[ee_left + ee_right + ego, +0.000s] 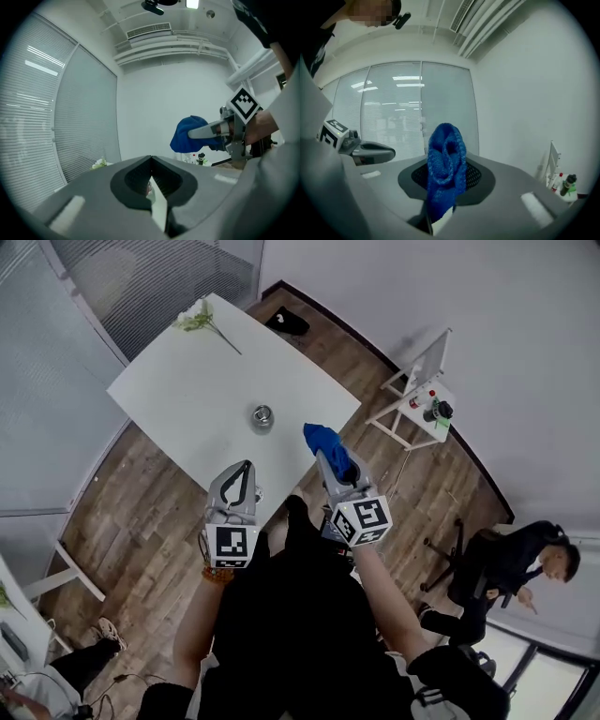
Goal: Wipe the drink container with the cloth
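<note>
**Task status.** The pick-up stage is complete. The right gripper [332, 468] is clamped on the bunched blue knitted cloth [326, 441], which stands up out of the jaw pads and projects beyond the tips. The left gripper [243, 472] has its jaws together with nothing between them. The small round metal drink container [262, 417] stands on the white rectangular table [187, 381]. It is ahead of both jaw sets, roughly between their lines, and well apart from the tips and from the cloth. No contact is made, so wiping is judged not yet begun. The approach, steadying the container and the wipe itself are all left to do.

**View comparison.**
- Head view: the only one that plainly shows the container and where it lies relative to both jaw sets.
- Right gripper view: shows the cloth's knit and how it is pinched low in the pads. The container is absent.
- Left gripper view: confirms the closed, empty jaws. The cloth-bearing gripper appears to their right. A small object beyond the tips cannot be identified.
</note>
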Demonstrator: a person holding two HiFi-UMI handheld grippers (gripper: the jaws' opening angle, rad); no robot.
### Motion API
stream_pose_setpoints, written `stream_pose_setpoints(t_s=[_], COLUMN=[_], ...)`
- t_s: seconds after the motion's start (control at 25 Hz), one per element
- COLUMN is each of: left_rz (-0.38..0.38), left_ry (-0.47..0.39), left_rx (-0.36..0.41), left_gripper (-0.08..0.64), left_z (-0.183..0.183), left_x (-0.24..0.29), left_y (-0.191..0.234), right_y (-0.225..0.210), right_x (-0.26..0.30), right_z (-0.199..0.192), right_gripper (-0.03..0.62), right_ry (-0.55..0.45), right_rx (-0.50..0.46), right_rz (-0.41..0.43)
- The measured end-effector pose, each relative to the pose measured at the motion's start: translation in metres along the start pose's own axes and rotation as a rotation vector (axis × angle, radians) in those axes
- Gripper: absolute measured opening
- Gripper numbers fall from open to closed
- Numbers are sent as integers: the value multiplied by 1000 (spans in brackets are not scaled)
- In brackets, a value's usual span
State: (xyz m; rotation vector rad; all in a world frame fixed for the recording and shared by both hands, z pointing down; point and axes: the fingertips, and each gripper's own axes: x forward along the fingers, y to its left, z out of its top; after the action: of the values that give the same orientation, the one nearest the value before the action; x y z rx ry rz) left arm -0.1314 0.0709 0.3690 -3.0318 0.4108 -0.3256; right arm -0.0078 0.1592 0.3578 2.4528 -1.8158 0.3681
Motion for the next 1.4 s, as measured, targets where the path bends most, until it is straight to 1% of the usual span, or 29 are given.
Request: stream_pose_setpoints(t_s=[0.08, 0.16, 0.32, 0.4, 0.48, 0.52, 0.6, 0.72, 0.88, 0.96, 1.04, 1.2, 1.32, 1.4], left_rz=[-18, -32, -64, -97, -147, -172, -207, -224, -227, -246, -269, -272, -279, -303], left_ry=[10, 32, 122, 171, 221, 248, 302, 373, 443, 483, 522, 539, 549, 557], left_rx=[13, 36, 83, 110, 137, 149, 171, 186, 163, 161, 160, 134, 137, 132], left_gripper=[101, 101, 133, 149, 183, 189, 210, 228, 270, 296, 312, 313, 313, 313], left_z=[-4, -10, -34, -48, -64, -72, -87, -106, -124, -136, -149, -161, -167, -172], left_x=[14, 32, 66, 89, 111, 121, 138, 161, 184, 191, 194, 199, 200, 203], left_y=[1, 4, 11, 14, 13, 13, 13, 15, 22, 22, 22, 27, 32, 30], right_y=[-14, -27, -43, -45, -46, -47, -52, -60, -55, -47, -38, -25, -16, -16], right_x=[22, 48, 97, 121, 140, 148, 163, 180, 201, 208, 213, 222, 223, 221], right_z=[-14, -26, -54, -66, -80, -86, -97, -107, -113, -121, -130, -136, -140, -144], right_gripper=[103, 103, 102, 101, 101, 101, 101, 101, 101, 101, 101, 100, 98, 97], right_ry=[46, 82, 157, 185, 212, 220, 231, 234, 229, 244, 257, 269, 315, 341], right_rx=[-21, -67, -151, -199, -277, -314, -348, -335, -275, -281, -308, -353, -341, -339], right_rz=[13, 45, 130, 204, 297, 340, 407, 478, 571, 631, 674, 744, 813, 841])
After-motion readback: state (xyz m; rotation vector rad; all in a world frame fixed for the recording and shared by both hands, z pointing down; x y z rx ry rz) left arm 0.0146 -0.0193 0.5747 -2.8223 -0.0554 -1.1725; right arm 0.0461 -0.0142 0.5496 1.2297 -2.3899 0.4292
